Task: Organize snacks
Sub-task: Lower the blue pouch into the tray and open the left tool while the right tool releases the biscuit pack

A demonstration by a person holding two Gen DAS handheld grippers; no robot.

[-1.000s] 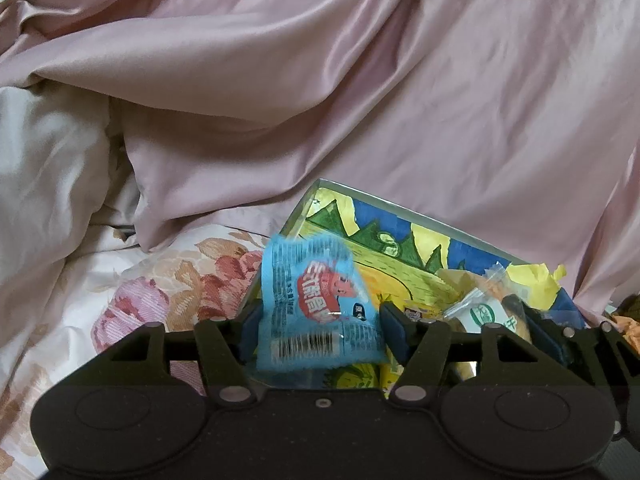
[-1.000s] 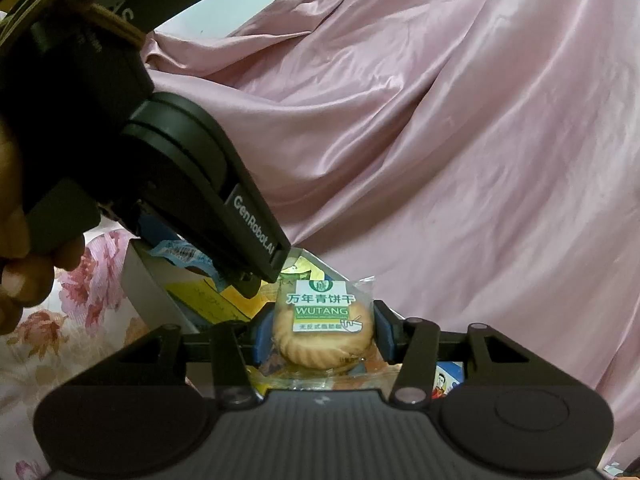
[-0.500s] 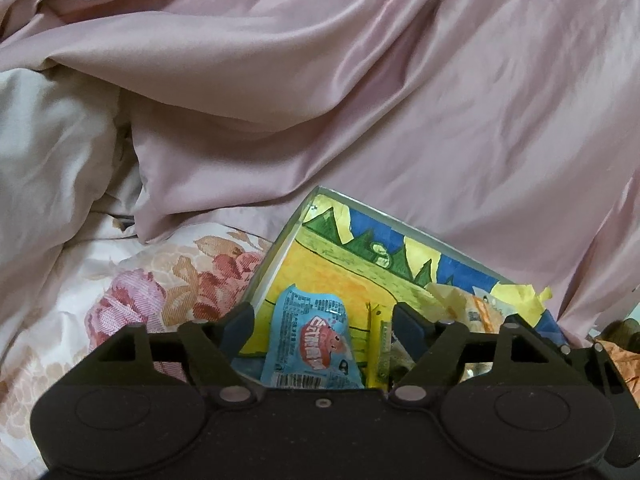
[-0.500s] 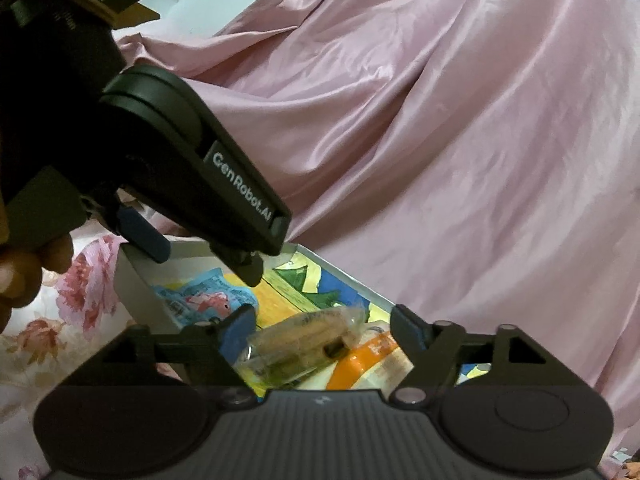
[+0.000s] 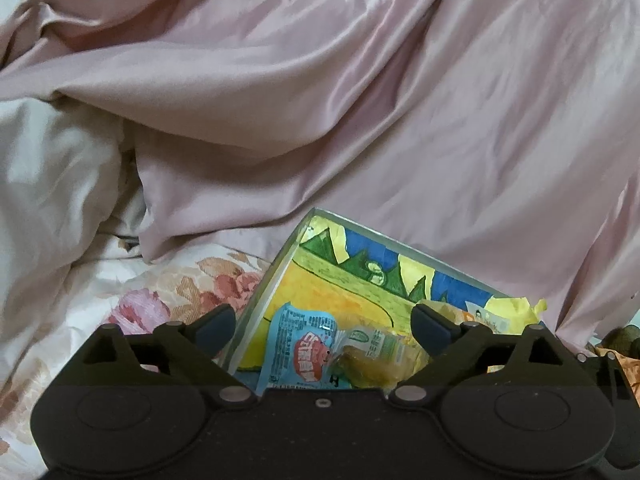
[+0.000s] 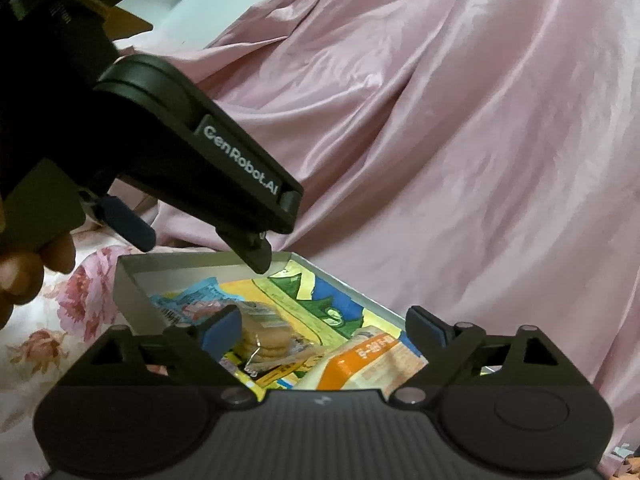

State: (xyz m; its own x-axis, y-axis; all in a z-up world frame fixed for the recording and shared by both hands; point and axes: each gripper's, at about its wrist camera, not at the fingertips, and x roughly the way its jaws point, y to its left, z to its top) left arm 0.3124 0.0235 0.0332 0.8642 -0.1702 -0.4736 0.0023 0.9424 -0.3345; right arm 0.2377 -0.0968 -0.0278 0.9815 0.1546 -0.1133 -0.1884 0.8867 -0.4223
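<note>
Both grippers hang over the box (image 5: 280,276), jaws wide, just been opening, pads pressing on nothing. Left gripper (image 5: 323,328): the blue packet (image 5: 298,350) lies loose inside the box at its near-left end, well clear of both pads. Right gripper (image 6: 324,328): the biscuit pack (image 6: 266,340) lies in the box just right of the blue packet, overlapping its edge. An orange packet (image 6: 360,368) lies at the box's right end. The box sits on a flowered sheet (image 5: 152,300), with pink satin cloth (image 5: 360,120) bunched behind it.
</note>
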